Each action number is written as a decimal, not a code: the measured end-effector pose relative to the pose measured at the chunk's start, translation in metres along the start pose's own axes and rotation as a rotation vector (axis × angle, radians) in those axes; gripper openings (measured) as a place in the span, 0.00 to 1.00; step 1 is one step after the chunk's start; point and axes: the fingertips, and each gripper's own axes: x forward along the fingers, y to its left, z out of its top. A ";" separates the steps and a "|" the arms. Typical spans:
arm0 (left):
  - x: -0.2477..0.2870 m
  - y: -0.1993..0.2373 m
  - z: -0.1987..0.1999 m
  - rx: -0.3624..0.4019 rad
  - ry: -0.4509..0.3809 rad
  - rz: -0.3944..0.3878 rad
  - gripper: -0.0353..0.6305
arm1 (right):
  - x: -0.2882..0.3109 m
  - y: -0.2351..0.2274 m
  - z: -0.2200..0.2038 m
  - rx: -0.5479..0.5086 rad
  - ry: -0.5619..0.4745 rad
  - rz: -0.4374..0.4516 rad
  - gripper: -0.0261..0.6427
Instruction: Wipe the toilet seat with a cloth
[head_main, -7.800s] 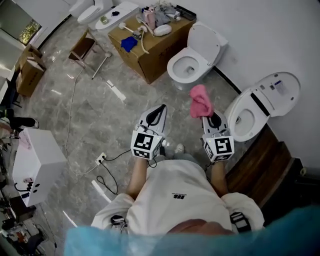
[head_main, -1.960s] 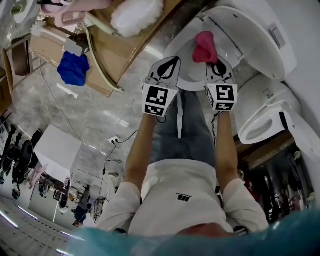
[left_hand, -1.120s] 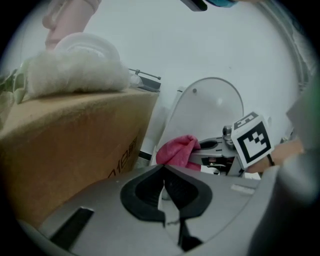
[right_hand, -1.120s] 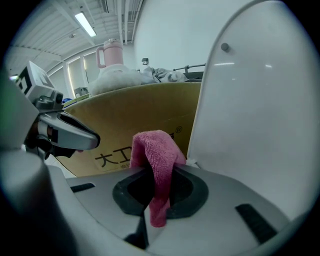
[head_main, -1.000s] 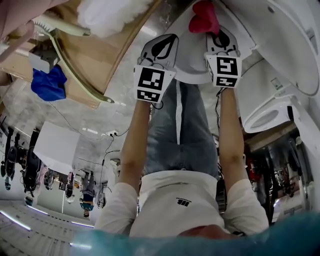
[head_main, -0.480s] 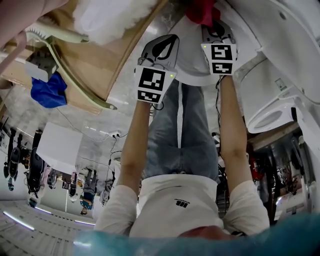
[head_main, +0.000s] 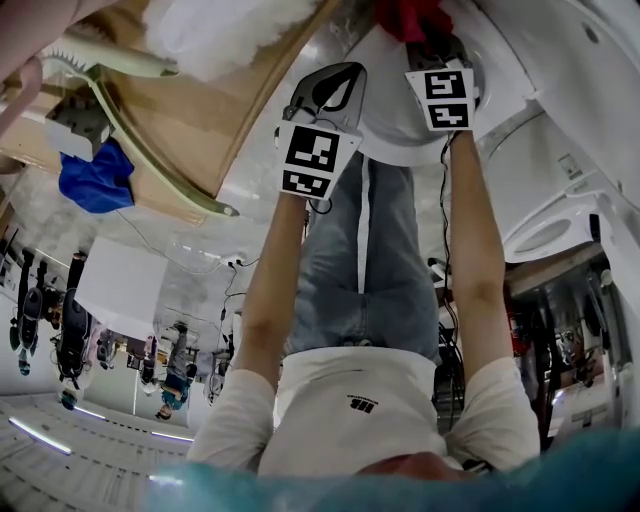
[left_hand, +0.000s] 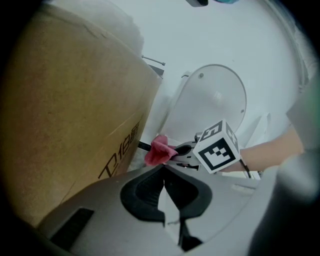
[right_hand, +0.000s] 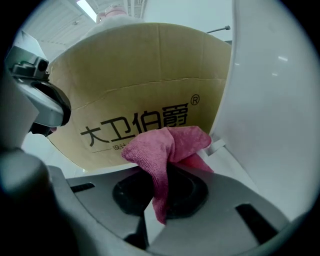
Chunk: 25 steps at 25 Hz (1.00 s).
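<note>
**Cloth at the ready:** A person leans over a white toilet (head_main: 400, 110) with a hand-held gripper in each hand. The right hand-held gripper (right_hand: 159, 187) is clamped on a pink cloth (right_hand: 167, 145). The cloth bunches above its jaws, close beside the raised toilet lid (right_hand: 275, 100). Whether it touches the seat cannot be made out. The left hand-held gripper (left_hand: 164, 172) has its jaws pressed together with nothing between them. It is held just beside the right one, at the toilet's left edge.

To the left stands a cardboard box (head_main: 230, 110). The head view alone shows what lies on it: a white fluffy item (head_main: 215, 30), a blue cloth (head_main: 95, 178) and a cream hose (head_main: 120, 62). Only the right gripper view shows the black print on the box's side. Only the left gripper view shows the rounded lid whole, standing upright. A second toilet (head_main: 555, 235), its bowl open, shows at the right in the head view only.
</note>
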 end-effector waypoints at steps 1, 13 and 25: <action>-0.001 0.000 -0.001 -0.001 0.001 -0.001 0.07 | 0.002 0.001 -0.001 -0.003 0.003 0.005 0.07; -0.016 0.005 -0.018 -0.013 0.012 0.015 0.07 | 0.012 0.029 -0.006 -0.030 0.015 0.060 0.07; -0.030 0.001 -0.038 -0.048 0.014 0.049 0.07 | 0.007 0.079 -0.021 -0.042 0.026 0.136 0.07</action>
